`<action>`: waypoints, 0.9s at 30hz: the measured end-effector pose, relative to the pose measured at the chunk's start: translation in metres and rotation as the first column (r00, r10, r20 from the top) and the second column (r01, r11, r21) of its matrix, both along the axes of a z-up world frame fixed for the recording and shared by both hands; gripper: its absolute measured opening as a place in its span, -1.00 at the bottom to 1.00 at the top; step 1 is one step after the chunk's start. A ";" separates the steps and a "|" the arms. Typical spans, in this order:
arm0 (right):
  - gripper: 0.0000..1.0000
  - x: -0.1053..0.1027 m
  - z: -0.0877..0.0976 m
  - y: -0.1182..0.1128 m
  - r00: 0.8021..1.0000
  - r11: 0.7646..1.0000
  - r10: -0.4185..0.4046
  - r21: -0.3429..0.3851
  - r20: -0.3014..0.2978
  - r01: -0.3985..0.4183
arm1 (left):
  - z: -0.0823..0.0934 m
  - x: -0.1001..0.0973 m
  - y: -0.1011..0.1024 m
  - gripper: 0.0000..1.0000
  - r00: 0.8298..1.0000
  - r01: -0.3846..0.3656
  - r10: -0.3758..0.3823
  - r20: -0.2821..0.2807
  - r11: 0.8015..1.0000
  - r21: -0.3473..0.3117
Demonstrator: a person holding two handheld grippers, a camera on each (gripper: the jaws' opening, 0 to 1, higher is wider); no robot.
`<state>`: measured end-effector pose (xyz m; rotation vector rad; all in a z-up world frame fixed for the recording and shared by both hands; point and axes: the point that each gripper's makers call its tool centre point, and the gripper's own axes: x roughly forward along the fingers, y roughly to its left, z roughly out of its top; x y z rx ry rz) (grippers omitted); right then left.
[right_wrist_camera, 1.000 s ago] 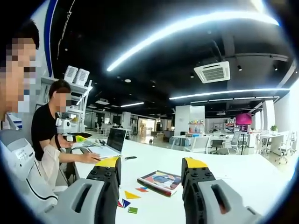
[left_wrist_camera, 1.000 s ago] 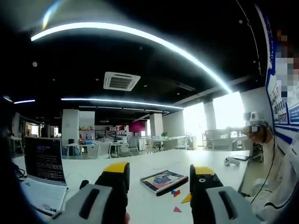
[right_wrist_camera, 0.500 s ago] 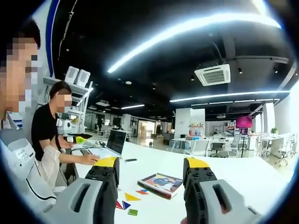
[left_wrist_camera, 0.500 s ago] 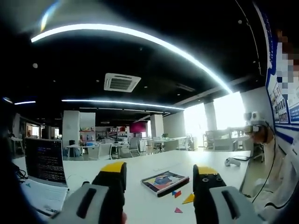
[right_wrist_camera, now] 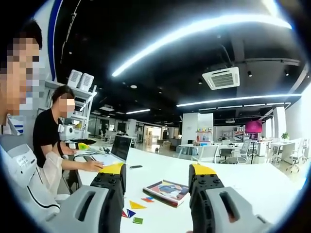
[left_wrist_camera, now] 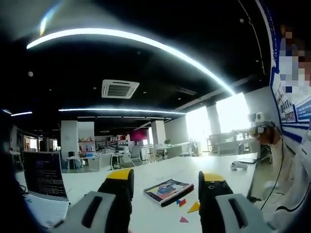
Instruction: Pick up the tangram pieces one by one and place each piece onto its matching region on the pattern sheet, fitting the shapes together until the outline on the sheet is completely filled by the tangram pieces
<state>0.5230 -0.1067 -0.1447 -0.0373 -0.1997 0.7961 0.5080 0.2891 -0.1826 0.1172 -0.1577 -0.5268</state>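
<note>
Tangram pieces [right_wrist_camera: 137, 204] loose beside pattern sheet [right_wrist_camera: 166, 190] | white table [right_wrist_camera: 252, 182] | open-plan office | both grippers agape, empty

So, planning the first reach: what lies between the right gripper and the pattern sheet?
In the right gripper view, bare white table lies between the open right gripper and the colourful pattern sheet.

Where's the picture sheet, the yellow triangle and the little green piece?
pattern sheet [right_wrist_camera: 167, 190], right gripper view, middle of its printed top.
yellow triangle [right_wrist_camera: 136, 205], right gripper view, its middle.
green piece [right_wrist_camera: 138, 220], right gripper view, its top face.
</note>
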 end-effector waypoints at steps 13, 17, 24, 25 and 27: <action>-0.01 -0.005 0.007 -0.001 1.000 0.999 0.009 0.033 0.015 -0.010 | 0.010 -0.001 -0.006 0.04 0.998 0.010 -0.010 0.058 1.000 -0.008; -0.02 -0.009 0.013 -0.002 0.999 0.999 0.009 0.053 0.044 -0.011 | 0.016 -0.003 -0.006 -0.14 0.997 0.024 -0.021 0.073 0.999 -0.040; -0.03 -0.011 0.016 -0.003 0.998 0.999 0.005 0.045 0.062 -0.008 | 0.010 0.001 -0.011 -0.10 0.998 0.034 -0.032 0.050 0.999 -0.032; -0.03 -0.011 0.015 -0.003 0.998 0.999 0.005 0.043 0.059 -0.008 | 0.009 0.002 -0.013 -0.09 0.998 0.038 -0.036 0.048 0.999 -0.033; -0.03 -0.008 0.011 -0.003 0.999 0.999 -0.001 0.034 0.047 -0.001 | 0.008 0.002 -0.017 -0.06 0.998 0.042 -0.041 0.042 0.999 -0.022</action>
